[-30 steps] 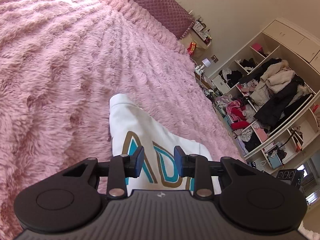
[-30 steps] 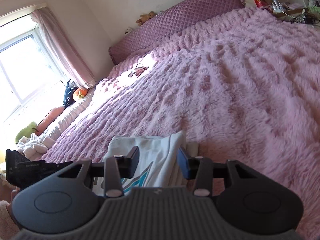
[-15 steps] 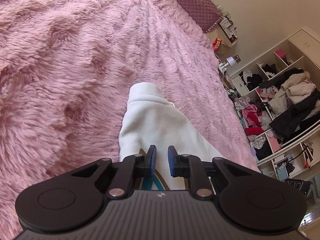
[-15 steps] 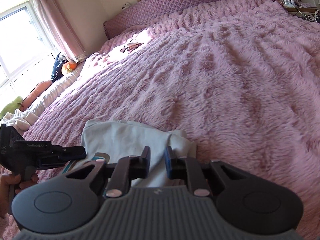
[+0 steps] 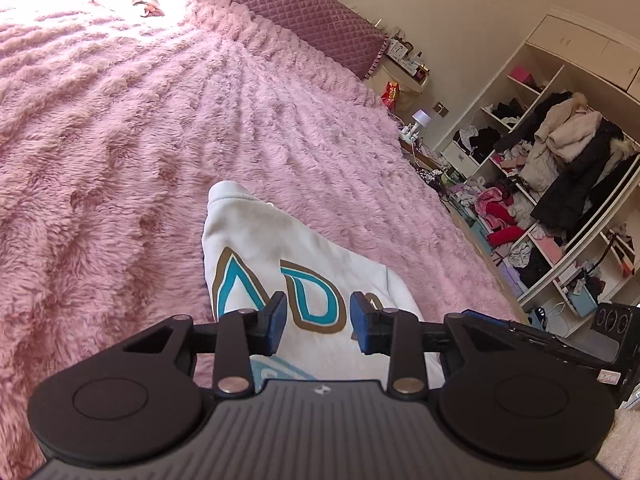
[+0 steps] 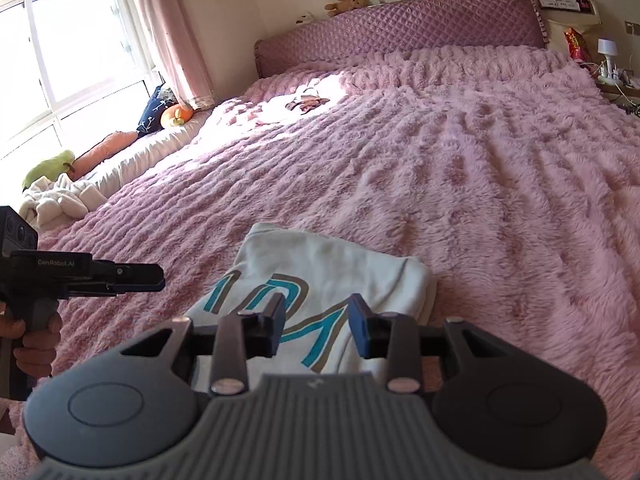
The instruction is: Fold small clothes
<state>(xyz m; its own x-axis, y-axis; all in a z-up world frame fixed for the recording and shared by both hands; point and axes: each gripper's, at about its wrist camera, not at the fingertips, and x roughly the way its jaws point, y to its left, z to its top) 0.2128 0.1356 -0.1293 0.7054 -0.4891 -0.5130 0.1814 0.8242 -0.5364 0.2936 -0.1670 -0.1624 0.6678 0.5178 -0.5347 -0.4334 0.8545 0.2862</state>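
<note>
A small white garment (image 5: pixel 280 252) with teal and brown letters lies folded on the fluffy pink bedspread (image 5: pixel 120 120). My left gripper (image 5: pixel 318 326) hovers just above its near part, jaws opening, nothing pinched between the blue pads. In the right wrist view the same white garment (image 6: pixel 340 268) lies flat below my right gripper (image 6: pixel 316 328), whose jaws are also opening and hold nothing. At the left edge of that view a hand holds the left gripper (image 6: pixel 160 276); its jaws do not show there.
A quilted purple headboard (image 6: pixel 400 28) closes the bed's far end. Cushions and a crumpled white cloth (image 6: pixel 56 200) lie by the window at left. Open shelves stuffed with clothes and coats (image 5: pixel 560 168) stand beyond the bed's right side. A small dark item (image 6: pixel 306 102) lies in the sunlit patch.
Both grippers closed half a second ago near the garment's far edge and have since pulled back toward me and opened. The garment lies folded with its lettering showing again.
</note>
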